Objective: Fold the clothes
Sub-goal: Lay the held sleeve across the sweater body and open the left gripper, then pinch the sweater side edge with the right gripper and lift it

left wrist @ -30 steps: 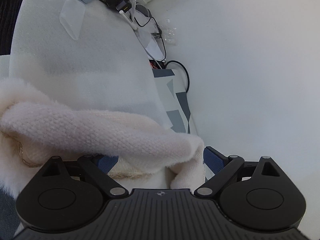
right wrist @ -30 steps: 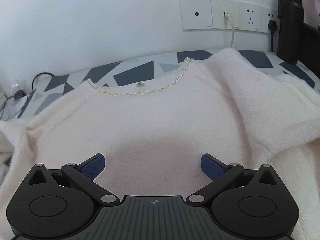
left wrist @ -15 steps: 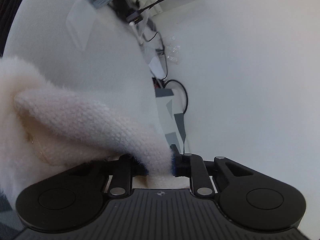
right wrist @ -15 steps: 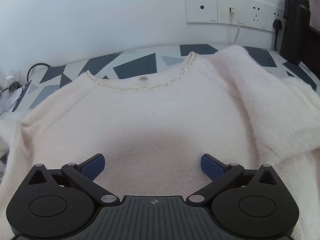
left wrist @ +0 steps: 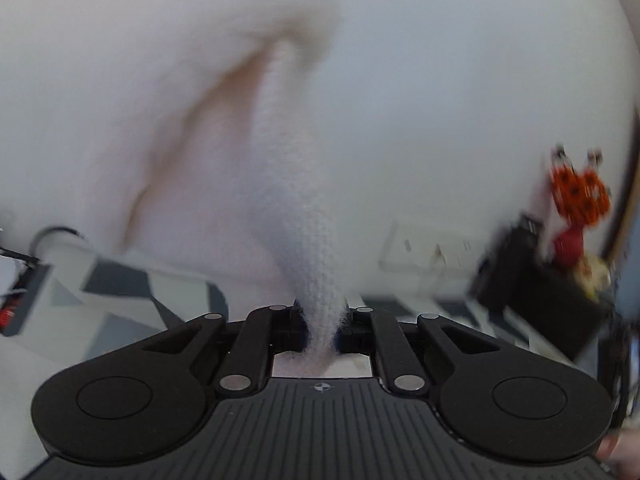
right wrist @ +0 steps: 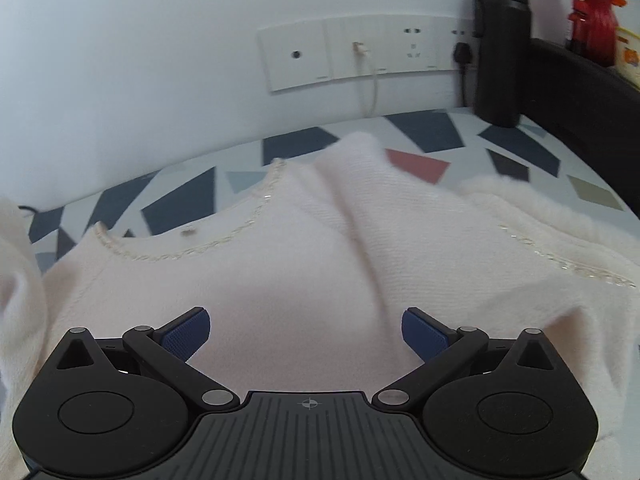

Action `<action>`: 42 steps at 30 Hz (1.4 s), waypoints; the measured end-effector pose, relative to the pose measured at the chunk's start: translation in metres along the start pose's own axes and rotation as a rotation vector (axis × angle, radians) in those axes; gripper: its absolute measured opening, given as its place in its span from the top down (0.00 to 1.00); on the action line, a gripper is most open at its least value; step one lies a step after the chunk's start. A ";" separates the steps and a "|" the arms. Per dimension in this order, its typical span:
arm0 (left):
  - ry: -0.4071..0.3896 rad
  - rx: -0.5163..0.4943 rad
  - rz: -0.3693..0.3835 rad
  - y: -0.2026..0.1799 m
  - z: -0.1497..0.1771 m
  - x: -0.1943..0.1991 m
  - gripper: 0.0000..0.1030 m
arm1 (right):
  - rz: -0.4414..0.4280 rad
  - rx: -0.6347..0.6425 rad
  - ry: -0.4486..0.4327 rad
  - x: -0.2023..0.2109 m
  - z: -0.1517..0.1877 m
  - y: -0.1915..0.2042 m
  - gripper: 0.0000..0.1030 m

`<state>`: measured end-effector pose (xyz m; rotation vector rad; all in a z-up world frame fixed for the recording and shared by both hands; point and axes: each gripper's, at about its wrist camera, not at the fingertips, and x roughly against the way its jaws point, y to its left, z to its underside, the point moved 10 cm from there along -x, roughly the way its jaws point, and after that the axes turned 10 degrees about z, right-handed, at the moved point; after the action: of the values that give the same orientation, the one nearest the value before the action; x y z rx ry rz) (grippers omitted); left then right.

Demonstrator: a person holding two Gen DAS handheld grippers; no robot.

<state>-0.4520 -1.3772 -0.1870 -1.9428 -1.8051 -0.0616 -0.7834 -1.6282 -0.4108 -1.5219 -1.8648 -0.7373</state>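
We've got the left gripper (left wrist: 320,326), jaws just closed, pinching a fold of the cream knit sweater (right wrist: 304,280), which stretches up and away from it. The sweater lies on the patterned tabletop (right wrist: 432,132), beaded neckline (right wrist: 192,248) toward the wall. Our right gripper (right wrist: 306,330) hovers wide, empty.

A plain white wall (right wrist: 160,60) runs behind the work surface. A row of white plastic socket plates (right wrist: 360,54) is mounted on it, with a white cable (right wrist: 374,88) and a black plug (right wrist: 463,53) inserted. The table covering (right wrist: 436,132) bears a geometric pattern of dark blue, grey and red shapes on pale ground. A tall black cylindrical flask (right wrist: 502,44) stands at the wall. A red vase with orange flowers (right wrist: 596,16) sits on dark furniture (right wrist: 592,92) at right. Lighting is even and diffuse.
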 end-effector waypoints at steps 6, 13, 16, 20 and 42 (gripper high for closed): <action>0.203 0.133 -0.005 0.010 0.076 -0.051 0.88 | 0.035 0.023 -0.015 -0.004 0.001 -0.023 0.01; 0.219 0.060 -0.011 0.005 0.074 -0.032 0.52 | 0.009 0.061 -0.022 -0.006 0.003 -0.008 0.01; 0.202 -0.059 -0.082 0.000 0.067 -0.009 0.21 | -0.006 0.070 -0.026 -0.006 0.005 -0.006 0.01; 0.186 -0.159 -0.154 0.006 0.064 0.024 0.14 | -0.034 0.083 -0.035 -0.004 0.005 -0.007 0.01; 0.214 -0.102 -0.328 0.068 0.121 0.050 0.17 | -0.298 0.045 -0.258 0.043 -0.063 0.045 0.87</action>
<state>-0.4160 -1.2864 -0.2971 -1.6148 -1.9855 -0.4601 -0.7383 -1.6397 -0.3351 -1.3788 -2.3198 -0.6476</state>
